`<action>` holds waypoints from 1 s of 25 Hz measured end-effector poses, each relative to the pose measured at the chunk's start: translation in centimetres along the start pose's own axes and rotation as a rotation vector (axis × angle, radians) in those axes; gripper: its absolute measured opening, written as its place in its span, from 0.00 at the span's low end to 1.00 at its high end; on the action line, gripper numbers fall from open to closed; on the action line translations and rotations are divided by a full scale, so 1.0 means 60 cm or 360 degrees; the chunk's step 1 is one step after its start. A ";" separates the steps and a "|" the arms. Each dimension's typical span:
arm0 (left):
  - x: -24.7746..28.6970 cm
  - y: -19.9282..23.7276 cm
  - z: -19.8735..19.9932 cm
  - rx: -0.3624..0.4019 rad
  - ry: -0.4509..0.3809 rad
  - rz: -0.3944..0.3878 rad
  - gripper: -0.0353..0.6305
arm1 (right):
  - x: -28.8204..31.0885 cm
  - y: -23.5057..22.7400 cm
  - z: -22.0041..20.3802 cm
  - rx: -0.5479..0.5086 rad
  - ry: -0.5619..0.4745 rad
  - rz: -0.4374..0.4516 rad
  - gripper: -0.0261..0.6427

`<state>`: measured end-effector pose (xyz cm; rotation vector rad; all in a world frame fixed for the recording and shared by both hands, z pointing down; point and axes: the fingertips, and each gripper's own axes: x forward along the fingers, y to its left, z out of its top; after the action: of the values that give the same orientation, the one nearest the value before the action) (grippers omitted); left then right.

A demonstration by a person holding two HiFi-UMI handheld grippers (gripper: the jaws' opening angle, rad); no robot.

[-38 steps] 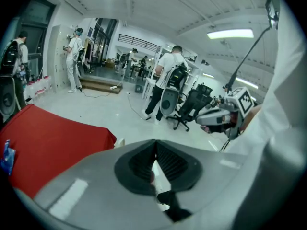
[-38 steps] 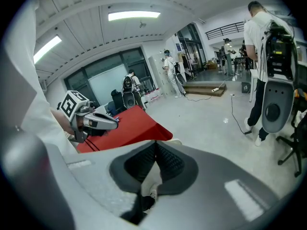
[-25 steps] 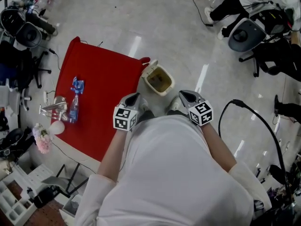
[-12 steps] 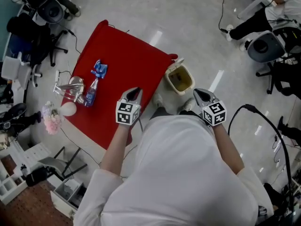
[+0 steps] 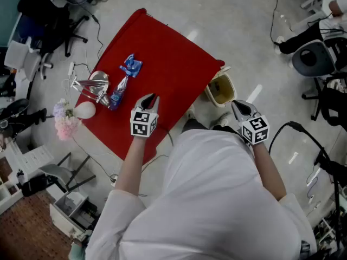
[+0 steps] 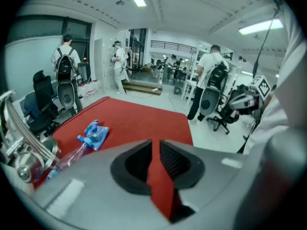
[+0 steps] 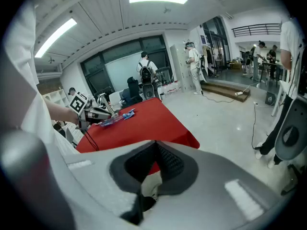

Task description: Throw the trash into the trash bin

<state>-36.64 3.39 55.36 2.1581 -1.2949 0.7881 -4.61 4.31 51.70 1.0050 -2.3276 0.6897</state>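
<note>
A crumpled blue wrapper [image 5: 131,65] and a clear plastic bottle [image 5: 116,93] lie on the red table [image 5: 162,47], toward its left side. In the left gripper view the wrapper [image 6: 96,134] and bottle [image 6: 72,155] sit ahead and to the left. My left gripper [image 5: 150,98] hangs over the table's near edge, short of the bottle. Its jaws have just been opening, and only red cloth shows in the narrow gap [image 6: 155,143]. The beige trash bin [image 5: 221,90] stands on the floor at the table's right corner. My right gripper [image 5: 239,106] is beside it, shut and empty [image 7: 154,143].
A shiny metal stand [image 5: 93,85], a white ball and pink flowers [image 5: 66,122] crowd the table's left edge. Office chairs [image 5: 314,58] and a black cable [image 5: 303,134] lie on the floor to the right. People stand in the room beyond the table.
My left gripper has swung from beside the bin out over the red table, toward the bottle, and its jaws have parted slightly. The right gripper shifted a little and stays near the bin.
</note>
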 end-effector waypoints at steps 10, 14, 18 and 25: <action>-0.023 0.147 -0.076 0.0173 0.0259 0.0308 0.32 | 0.062 0.055 0.013 -0.0062 0.0061 0.0067 0.04; -0.006 0.207 -0.100 0.0353 0.0430 0.0433 0.38 | 0.073 0.069 0.014 -0.0069 0.0073 0.0067 0.04; 0.019 0.251 -0.112 0.0431 0.0558 0.0478 0.43 | 0.075 0.071 0.012 -0.0055 0.0080 0.0043 0.04; 0.088 0.296 -0.147 0.0419 0.0825 0.0524 0.48 | 0.080 0.065 0.015 -0.0021 0.0078 -0.0009 0.04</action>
<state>-52.52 -1.40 67.40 1.7549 -1.3263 1.6061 -10.69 3.68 53.07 0.9776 -2.2834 0.6883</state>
